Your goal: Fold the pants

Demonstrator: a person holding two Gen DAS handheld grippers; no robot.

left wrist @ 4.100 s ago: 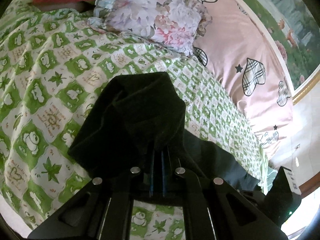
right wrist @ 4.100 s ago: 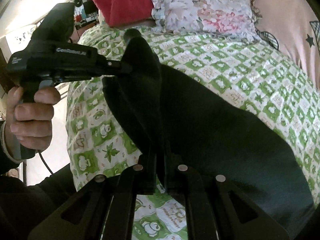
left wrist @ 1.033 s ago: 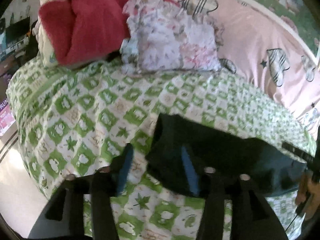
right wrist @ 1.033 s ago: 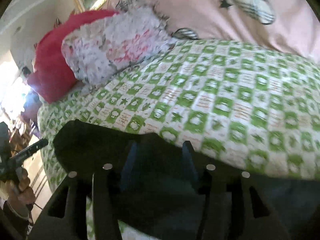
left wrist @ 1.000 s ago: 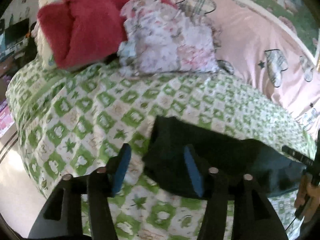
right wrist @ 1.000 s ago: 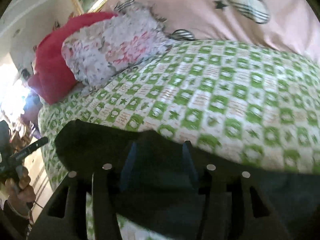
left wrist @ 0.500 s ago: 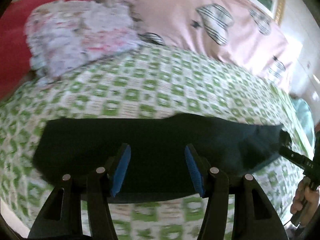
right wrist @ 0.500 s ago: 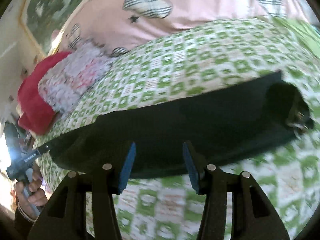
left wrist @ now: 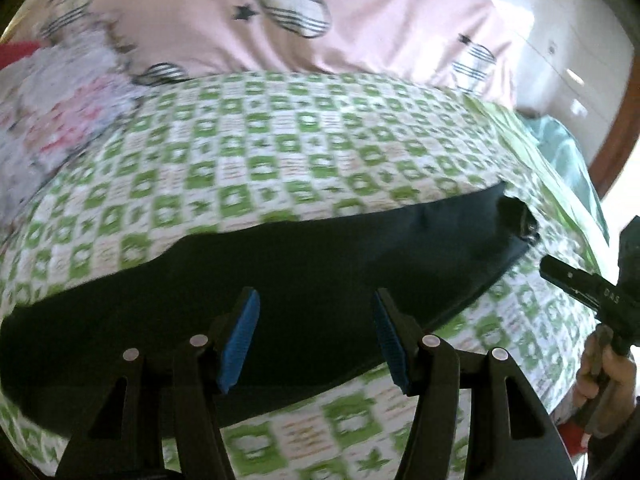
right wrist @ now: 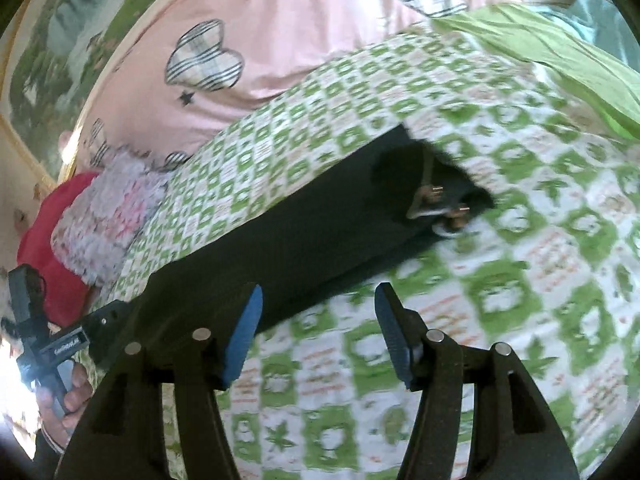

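Observation:
Dark pants (left wrist: 304,280) lie flat in a long strip across the green checked bedsheet (left wrist: 280,152). Their waistband end with metal fasteners (right wrist: 440,204) lies toward the right in the right wrist view. My left gripper (left wrist: 316,336) is open and empty, hovering over the middle of the pants. My right gripper (right wrist: 318,332) is open and empty, over the sheet at the pants' (right wrist: 304,236) near edge. The right gripper's body also shows at the right edge of the left wrist view (left wrist: 592,288), and the left gripper's body at the left edge of the right wrist view (right wrist: 60,344).
A pink quilt with plaid hearts (left wrist: 280,16) lies along the back. A floral pillow (right wrist: 100,224) and a red blanket (right wrist: 44,240) lie at the left end of the bed. A plain green cloth (right wrist: 560,56) lies at the far right.
Both grippers have let go of the pants, which now lie flat, and both have swung right along them toward the waistband end.

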